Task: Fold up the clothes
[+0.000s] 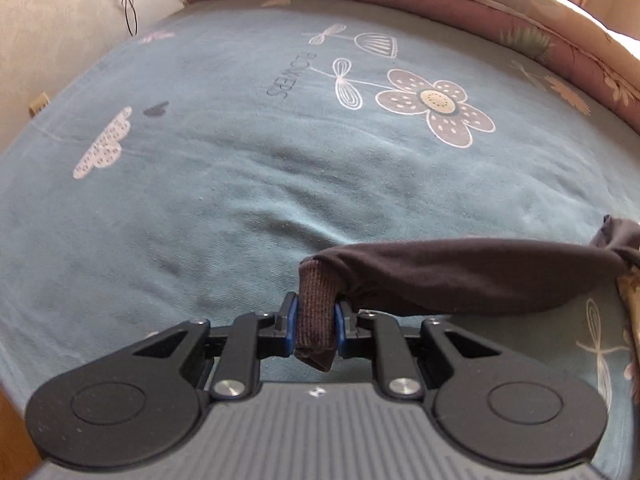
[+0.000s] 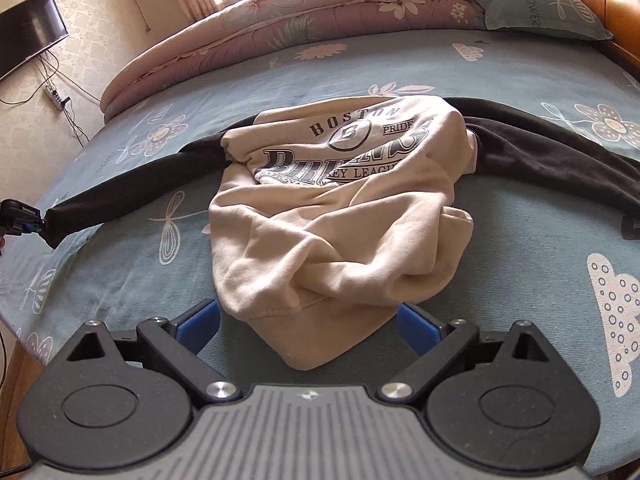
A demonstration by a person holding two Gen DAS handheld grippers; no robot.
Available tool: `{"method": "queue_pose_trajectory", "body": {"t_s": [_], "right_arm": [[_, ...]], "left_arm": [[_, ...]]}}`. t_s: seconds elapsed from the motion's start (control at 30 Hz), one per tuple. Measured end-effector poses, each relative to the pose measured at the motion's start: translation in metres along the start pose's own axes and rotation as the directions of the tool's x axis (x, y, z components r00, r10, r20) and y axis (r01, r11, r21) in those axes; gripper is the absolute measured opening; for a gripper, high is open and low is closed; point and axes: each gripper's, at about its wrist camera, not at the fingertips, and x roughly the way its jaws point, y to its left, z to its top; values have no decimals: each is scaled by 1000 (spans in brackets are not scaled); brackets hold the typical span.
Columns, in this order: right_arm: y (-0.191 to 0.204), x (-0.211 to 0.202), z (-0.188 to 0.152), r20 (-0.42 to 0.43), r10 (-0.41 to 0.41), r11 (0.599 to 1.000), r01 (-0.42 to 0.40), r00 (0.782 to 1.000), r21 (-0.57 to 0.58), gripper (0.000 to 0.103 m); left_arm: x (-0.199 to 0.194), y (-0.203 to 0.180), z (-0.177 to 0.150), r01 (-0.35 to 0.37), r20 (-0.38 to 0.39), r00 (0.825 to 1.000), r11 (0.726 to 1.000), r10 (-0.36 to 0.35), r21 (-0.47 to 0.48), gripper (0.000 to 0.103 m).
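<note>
A cream sweatshirt (image 2: 340, 216) with black sleeves and a dark "BOSTON" print lies crumpled on the blue bed sheet (image 2: 132, 280). My left gripper (image 1: 314, 320) is shut on the ribbed cuff (image 1: 314, 300) of the left black sleeve (image 1: 460, 276), which stretches away to the right. The right wrist view shows the same gripper (image 2: 38, 224) at the far left, with the sleeve (image 2: 132, 184) pulled out straight. My right gripper (image 2: 308, 326) stands open, its blue pads (image 2: 200, 324) on either side of the sweatshirt's hem (image 2: 316, 340). The other black sleeve (image 2: 552, 160) lies spread to the right.
A folded pink floral quilt (image 2: 320, 12) lies along the far side of the bed, with a blue pillow (image 2: 540, 4) by the wooden headboard (image 2: 600, 12). A television (image 2: 28, 32) and a power strip (image 2: 54, 96) with cables hang on the wall at left.
</note>
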Motion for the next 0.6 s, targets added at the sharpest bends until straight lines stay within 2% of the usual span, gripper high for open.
{"method": "queue_pose_trajectory", "body": {"t_s": [0.1,0.17,0.2,0.27,0.33,0.43,0.47,0.6], "right_arm": [[-3,2,2,-2,-14,1000,14,1000,6,98],[-5,4,5,-3,-23,1000,23,1000,11,98],[-6,5,7,-2,-26,1000,26,1000,14,98],[-6,6,10,3,-24,1000,24,1000,13,98],[-5,8,13,7,-19,1000,19,1000,9,98],[-3,11,14,3,-6,1000,6,1000,5,98],[-2,13,14,1,-1,1000,1,1000,3,98],[2,15,11,-4,20,1000,-20,1000,-1,98]], "left_arm": [[6,-1,-1,-28,14,1000,999,28,33,24],[11,8,-2,-20,-5,1000,1000,20,-2,27],[13,12,-3,-20,-15,1000,1000,19,-18,32],[13,16,-5,-51,-16,999,999,51,-11,39],[9,20,-6,-91,-10,996,996,90,-11,39],[0,28,-7,-80,-4,997,996,79,-40,41],[-4,27,-8,-72,-1,997,997,72,-40,45],[-14,10,-10,-6,15,1000,1000,6,-2,47]]}}
